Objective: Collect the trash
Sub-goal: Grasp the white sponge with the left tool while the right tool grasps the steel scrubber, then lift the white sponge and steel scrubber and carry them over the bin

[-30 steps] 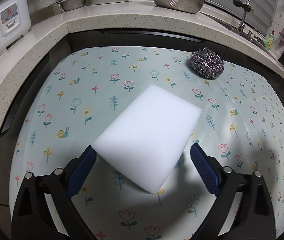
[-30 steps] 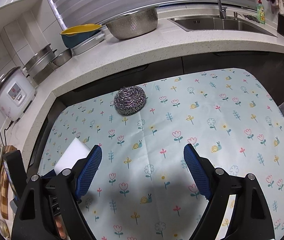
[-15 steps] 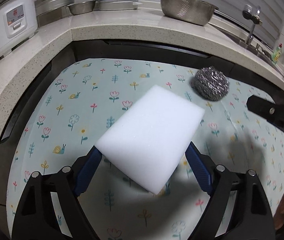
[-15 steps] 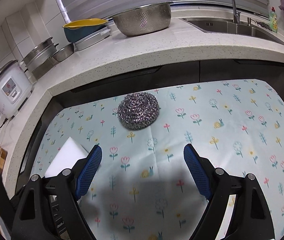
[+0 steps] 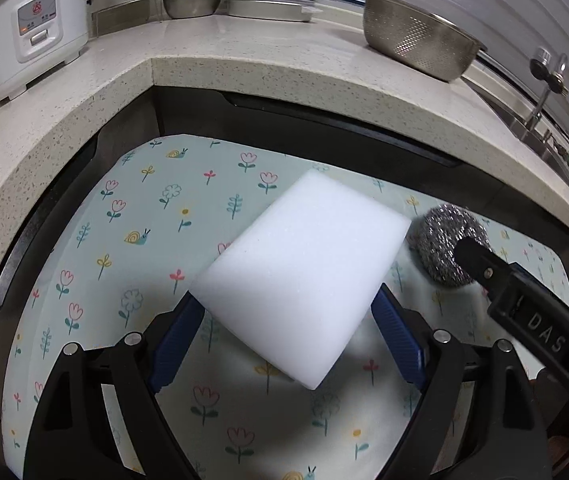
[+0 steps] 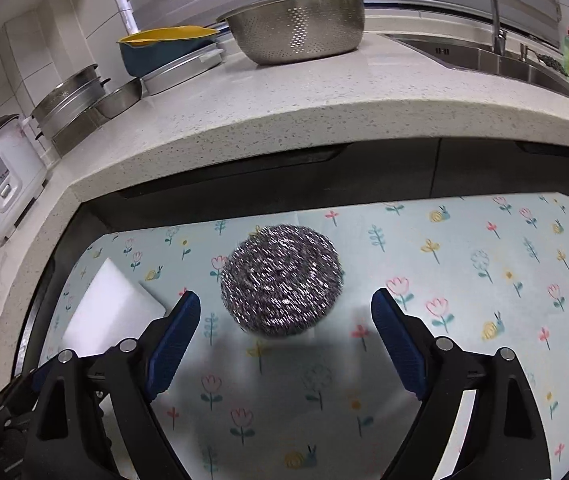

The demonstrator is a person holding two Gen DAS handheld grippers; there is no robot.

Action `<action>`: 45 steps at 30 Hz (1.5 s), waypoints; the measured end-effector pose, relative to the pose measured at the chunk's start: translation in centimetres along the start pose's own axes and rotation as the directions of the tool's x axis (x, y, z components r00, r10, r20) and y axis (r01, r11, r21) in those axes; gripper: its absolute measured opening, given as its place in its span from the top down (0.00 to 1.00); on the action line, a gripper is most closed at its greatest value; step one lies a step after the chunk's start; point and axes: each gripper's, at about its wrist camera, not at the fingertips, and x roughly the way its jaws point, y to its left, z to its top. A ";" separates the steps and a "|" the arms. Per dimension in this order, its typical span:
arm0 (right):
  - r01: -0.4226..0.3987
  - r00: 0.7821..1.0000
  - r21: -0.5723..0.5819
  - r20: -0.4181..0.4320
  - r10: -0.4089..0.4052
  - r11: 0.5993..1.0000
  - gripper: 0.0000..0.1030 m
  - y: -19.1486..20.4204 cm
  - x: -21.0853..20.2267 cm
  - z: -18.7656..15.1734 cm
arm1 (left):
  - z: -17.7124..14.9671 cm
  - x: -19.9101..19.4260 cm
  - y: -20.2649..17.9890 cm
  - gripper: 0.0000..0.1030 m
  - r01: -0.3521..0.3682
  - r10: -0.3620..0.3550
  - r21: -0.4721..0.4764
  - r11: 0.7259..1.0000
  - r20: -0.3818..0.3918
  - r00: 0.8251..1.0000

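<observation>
A white rectangular sponge block (image 5: 300,276) lies on the flowered mat (image 5: 132,216). My left gripper (image 5: 286,308) has its blue pads against both sides of it and is shut on it. The sponge also shows in the right wrist view (image 6: 108,312) at the left. A steel wool scourer (image 6: 280,280) sits on the mat just ahead of my right gripper (image 6: 286,312), which is open and empty, its tips level with the scourer's near edge. The scourer (image 5: 444,244) and the right gripper's finger (image 5: 524,304) show at the right of the left view.
A speckled stone counter (image 6: 324,108) wraps round the mat's far side. On it stand a rice cooker (image 5: 32,32), steel pans (image 6: 80,108), a metal colander (image 6: 300,28) and a blue and yellow bowl (image 6: 164,48). A sink with tap (image 6: 496,52) is at the right.
My left gripper has closed in on the sponge and moved forward. My right gripper has moved forward towards the scourer and now shows in the left view.
</observation>
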 end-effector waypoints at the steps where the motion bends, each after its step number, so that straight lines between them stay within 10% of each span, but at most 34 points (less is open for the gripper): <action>1: 0.001 1.000 -0.001 -0.001 -0.001 1.000 0.18 0.1 0.4 0.2 | 0.2 0.2 0.0 0.21 -0.010 0.010 -0.001 1.000 -0.003 1.000; 18: -0.014 1.000 0.037 -0.020 0.015 0.999 0.39 -1.9 0.0 -0.9 | -0.1 -0.2 -0.6 0.21 -0.003 0.003 0.006 1.000 -0.004 1.000; 45: 0.038 0.969 0.204 0.230 -0.085 0.978 0.39 -16.0 -27.5 -6.6 | -8.2 -17.6 -18.3 0.21 0.179 -0.202 0.246 0.953 0.072 0.977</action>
